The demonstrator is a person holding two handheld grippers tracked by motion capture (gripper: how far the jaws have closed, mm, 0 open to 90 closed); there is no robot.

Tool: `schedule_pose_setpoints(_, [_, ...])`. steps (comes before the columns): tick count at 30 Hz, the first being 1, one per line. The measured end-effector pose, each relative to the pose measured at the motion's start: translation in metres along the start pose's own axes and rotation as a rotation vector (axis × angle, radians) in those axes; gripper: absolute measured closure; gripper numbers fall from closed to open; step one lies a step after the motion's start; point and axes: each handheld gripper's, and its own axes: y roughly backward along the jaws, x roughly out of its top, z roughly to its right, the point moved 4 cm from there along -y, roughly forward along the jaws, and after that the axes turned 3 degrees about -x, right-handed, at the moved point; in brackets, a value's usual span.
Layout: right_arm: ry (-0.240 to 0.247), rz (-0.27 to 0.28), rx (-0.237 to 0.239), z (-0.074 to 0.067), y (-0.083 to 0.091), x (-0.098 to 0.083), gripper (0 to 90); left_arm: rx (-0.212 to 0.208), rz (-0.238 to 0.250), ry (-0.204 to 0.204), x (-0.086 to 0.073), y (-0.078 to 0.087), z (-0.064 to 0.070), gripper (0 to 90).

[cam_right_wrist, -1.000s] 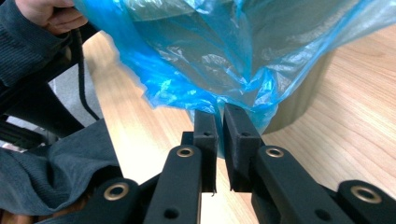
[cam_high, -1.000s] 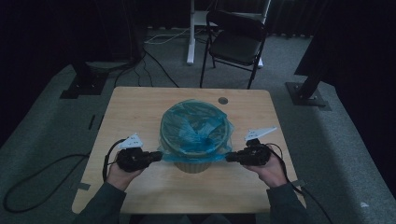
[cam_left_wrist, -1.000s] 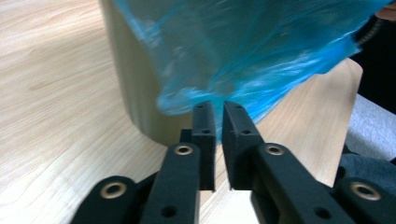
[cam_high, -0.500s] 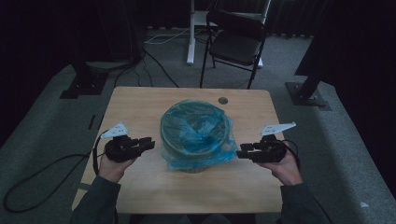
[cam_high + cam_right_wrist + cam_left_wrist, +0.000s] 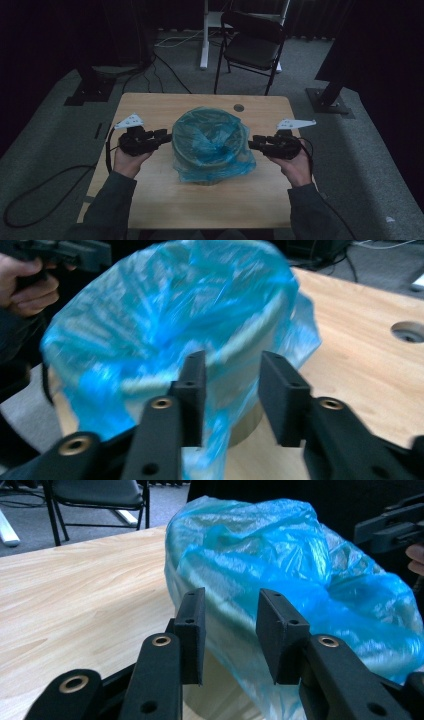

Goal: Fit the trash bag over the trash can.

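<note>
A blue plastic bag [image 5: 210, 142] lines a round pale bin [image 5: 247, 365] at the middle of the wooden table [image 5: 150, 107], its edge draped loosely down the outside. My left gripper [image 5: 164, 134] hovers just left of the bag [image 5: 280, 555]. Its jaws have just been opening and stand apart with nothing between them. My right gripper [image 5: 252, 143] hovers just right of the bag [image 5: 150, 315]. Its jaws have just been closing a little but still stand apart, empty, with the bag beyond their tips. Each gripper view shows the other gripper across the bin.
A round hole [image 5: 239, 107] sits in the tabletop behind the bin. A black folding chair [image 5: 252, 45] stands beyond the far edge. Cables [image 5: 45, 185] trail over the grey floor at the left, and dark stand bases [image 5: 330, 97] flank the table.
Both grippers have let go of the bag's edge, opened, and drawn outward and upward from the bin. The bag's rim has slackened and now hangs over the bin's side.
</note>
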Motion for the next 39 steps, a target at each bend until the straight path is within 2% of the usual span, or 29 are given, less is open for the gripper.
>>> schedule_pose_setpoints(1, [0.002, 0.002, -0.007, 0.001, -0.002, 0.003, 70.9, 0.005, -0.001, -0.001, 0.002, -0.002, 0.000, 64.0])
schedule_pose_setpoints(6, [0.014, 0.010, -0.069, 0.008, -0.016, 0.015, 73.7, 0.022, -0.012, 0.003, 0.009, -0.012, -0.005, 63.6])
schedule_pose_setpoints(15, [0.036, 0.032, -0.086, 0.018, -0.041, 0.033, 72.8, 0.029, -0.021, 0.030, 0.017, -0.033, -0.016, 62.7])
schedule_pose_setpoints(18, [0.040, 0.033, -0.106, 0.021, -0.049, 0.038, 70.8, 0.039, -0.018, 0.036, 0.020, -0.038, -0.019, 62.8])
schedule_pose_setpoints(25, [0.055, 0.031, -0.089, 0.024, -0.062, 0.049, 69.4, 0.060, -0.039, 0.040, 0.025, -0.049, -0.026, 65.2])
schedule_pose_setpoints(28, [0.055, 0.022, -0.080, 0.026, -0.067, 0.054, 68.2, 0.049, -0.040, 0.050, 0.026, -0.054, -0.029, 67.9])
schedule_pose_setpoints(30, [0.055, 0.025, -0.058, 0.026, -0.070, 0.058, 68.1, 0.053, -0.040, 0.052, 0.027, -0.056, -0.031, 69.8])
schedule_pose_setpoints(31, [0.059, 0.024, -0.062, 0.027, -0.071, 0.059, 68.4, 0.055, -0.042, 0.051, 0.027, -0.057, -0.032, 71.4])
schedule_pose_setpoints(39, [0.029, 0.012, -0.056, 0.033, -0.079, 0.063, 88.8, 0.030, 0.000, 0.075, 0.033, -0.056, -0.038, 79.5])
